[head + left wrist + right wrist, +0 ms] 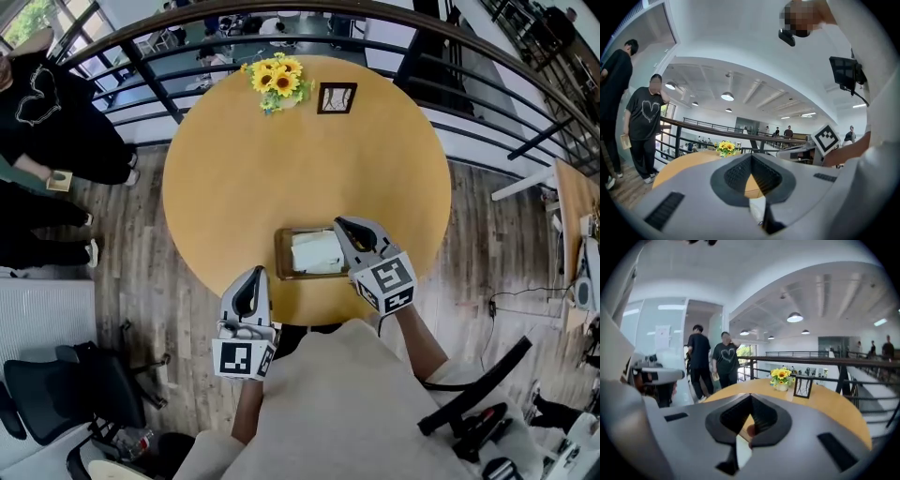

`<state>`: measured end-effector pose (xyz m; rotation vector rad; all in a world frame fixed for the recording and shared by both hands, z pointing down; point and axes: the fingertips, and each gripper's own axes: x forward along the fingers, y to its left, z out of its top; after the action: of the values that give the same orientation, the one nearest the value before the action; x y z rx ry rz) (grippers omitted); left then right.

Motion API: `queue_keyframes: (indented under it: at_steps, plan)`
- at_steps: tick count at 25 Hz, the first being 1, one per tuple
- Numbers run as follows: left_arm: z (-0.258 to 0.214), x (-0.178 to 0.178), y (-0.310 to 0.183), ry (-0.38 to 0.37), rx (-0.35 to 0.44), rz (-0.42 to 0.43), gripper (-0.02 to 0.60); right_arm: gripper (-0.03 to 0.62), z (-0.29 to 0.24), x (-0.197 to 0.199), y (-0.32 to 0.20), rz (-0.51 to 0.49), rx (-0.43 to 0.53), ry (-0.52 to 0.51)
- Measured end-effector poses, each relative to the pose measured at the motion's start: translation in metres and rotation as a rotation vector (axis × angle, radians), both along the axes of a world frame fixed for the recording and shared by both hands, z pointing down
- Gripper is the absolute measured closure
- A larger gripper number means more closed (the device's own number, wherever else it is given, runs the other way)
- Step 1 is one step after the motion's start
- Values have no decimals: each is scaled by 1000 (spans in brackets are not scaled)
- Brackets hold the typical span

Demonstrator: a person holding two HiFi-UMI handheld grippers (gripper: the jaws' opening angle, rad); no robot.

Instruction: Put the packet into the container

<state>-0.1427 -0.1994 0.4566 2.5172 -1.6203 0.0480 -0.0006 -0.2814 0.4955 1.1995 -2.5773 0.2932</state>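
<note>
At the lower middle of the frame, the left gripper is hovering by the near edge of the bench, jaws clenched on nothing. Beyond it, the right gripper is hanging over the right rim of the container, jaws pressed together, empty. The packet is lying inside. A careless swing there is risking a clipped rim, shoving the container or flicking the packet out.

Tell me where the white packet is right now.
Head view: the white packet lies in the brown rectangular container at the near edge of the round tan table, with the right gripper over the container's right end.
</note>
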Motion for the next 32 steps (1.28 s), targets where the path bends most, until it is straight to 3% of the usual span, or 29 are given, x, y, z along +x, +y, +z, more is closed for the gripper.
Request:
queue_keyframes:
  at_steps: [3,7,14,22,32]
  plan:
    - [-7,4,0,-11,11,2,577,591,-18,13,1,104,-42,-230]
    - [-16,13,-4,-26,38,16,577,591,-27,17,4,135,-38,-309]
    - [-20,41,8,-50,38,37,577,591,-28,31,26,125,-6,-240]
    - [-20,78,20,-69,94,58,577,591,-40,52,50,110,159,-85]
    - [-46,89,37,-66,169,113,577,591,-68,56,82,146,247,-83]
